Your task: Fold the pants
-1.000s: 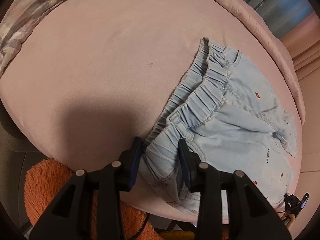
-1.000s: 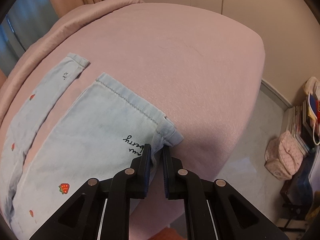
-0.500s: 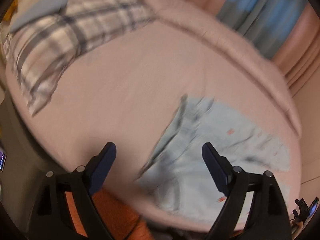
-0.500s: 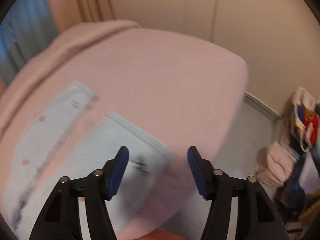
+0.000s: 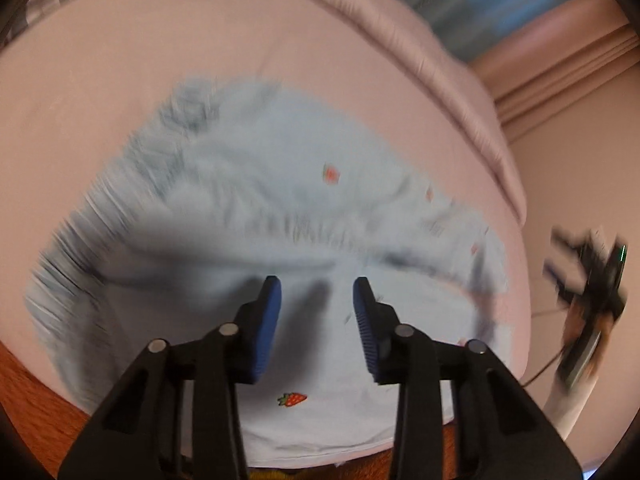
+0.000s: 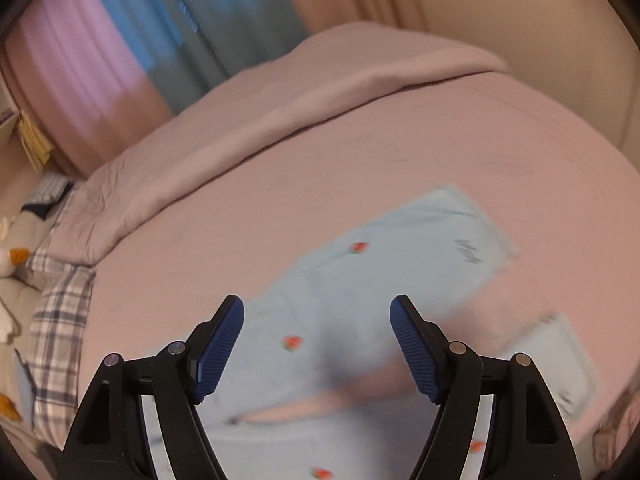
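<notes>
Fingers of the left gripper stand a narrow gap apart and are closing; no cloth is pinched between them. Fingers of the right gripper stand wide apart and are opening; nothing is between the pads.

Pants, pale blue with small strawberry prints, lie spread on the bed. In the left view the gathered waistband sits at 9 to 10 o'clock of the gripper, and the legs run toward 3 o'clock. In the right view the pants lie below and beyond the fingers, with one leg end at 1 o'clock and the other at 3 o'clock. A folded quilt lies along the far edge of the bed at 12 o'clock. Both views are motion-blurred.
</notes>
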`<state>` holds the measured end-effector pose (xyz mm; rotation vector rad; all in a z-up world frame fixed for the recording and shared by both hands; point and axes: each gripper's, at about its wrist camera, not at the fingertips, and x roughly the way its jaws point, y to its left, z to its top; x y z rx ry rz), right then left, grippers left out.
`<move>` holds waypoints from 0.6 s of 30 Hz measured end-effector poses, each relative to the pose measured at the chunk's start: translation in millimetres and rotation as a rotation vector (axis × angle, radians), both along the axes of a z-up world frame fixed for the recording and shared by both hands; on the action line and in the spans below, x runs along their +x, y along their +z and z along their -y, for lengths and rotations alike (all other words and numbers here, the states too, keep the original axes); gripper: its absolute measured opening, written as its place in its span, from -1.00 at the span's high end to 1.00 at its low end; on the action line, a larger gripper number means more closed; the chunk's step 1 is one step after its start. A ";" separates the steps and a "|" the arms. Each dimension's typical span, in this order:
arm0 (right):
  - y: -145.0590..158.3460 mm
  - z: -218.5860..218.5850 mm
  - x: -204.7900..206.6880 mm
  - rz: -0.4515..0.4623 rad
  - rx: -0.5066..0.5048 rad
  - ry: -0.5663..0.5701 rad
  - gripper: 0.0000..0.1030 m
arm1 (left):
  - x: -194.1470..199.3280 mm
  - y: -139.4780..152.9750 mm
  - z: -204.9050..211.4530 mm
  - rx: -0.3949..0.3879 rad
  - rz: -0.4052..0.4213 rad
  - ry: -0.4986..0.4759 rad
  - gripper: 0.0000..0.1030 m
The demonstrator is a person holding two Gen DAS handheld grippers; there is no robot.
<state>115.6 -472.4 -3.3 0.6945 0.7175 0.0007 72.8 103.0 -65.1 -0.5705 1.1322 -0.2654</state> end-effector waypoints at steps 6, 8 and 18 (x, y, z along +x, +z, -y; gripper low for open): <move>-12.5 -45.1 88.3 -0.104 0.019 0.082 -0.18 | -13.2 -29.9 -12.8 -0.081 -0.073 0.061 0.32; -22.3 -59.4 107.9 -0.156 -0.033 0.080 -0.16 | -17.1 -30.3 -15.9 -0.082 -0.074 0.056 0.35; -98.0 -51.5 161.5 -0.438 -0.055 -0.112 -0.16 | -23.1 -25.2 -8.1 0.014 -0.037 0.031 0.38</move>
